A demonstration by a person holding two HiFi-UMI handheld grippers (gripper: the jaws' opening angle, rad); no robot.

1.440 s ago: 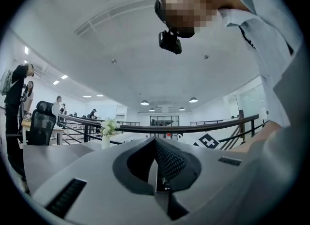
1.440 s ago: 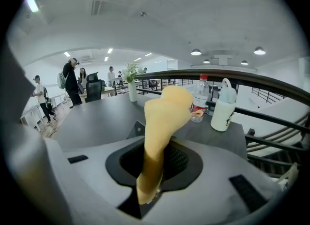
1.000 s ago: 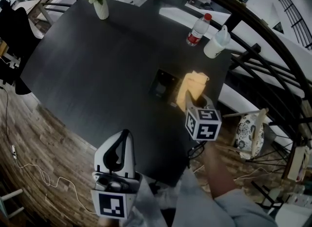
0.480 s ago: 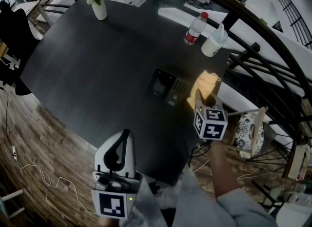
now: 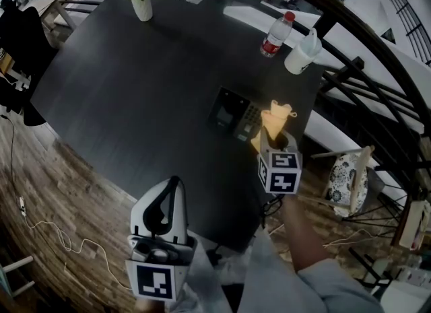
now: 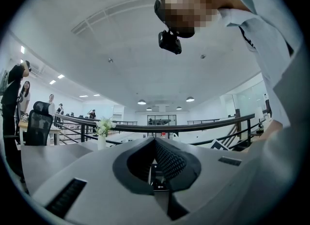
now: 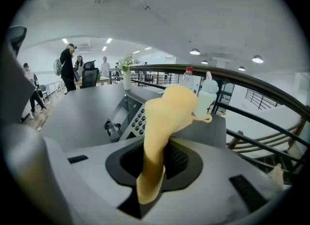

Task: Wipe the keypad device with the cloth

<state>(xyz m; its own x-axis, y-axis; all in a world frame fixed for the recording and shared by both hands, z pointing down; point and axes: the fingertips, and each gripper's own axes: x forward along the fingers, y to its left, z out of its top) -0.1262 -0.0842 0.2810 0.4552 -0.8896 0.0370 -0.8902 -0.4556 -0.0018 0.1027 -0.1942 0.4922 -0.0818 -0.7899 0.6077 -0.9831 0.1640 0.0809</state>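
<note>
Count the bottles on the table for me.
2. The red-capped clear bottle stands near the table's far right edge. The white squeeze bottle stands just to its right. None seems hidden.

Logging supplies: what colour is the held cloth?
The cloth is pale yellow, clearest in the right gripper view.

White left tongs (image 5: 172, 185) and right tongs (image 5: 275, 145) bear black-white marker cubes (image 5: 279, 172), sleeves (image 5: 323, 291) apparently pale.
</note>
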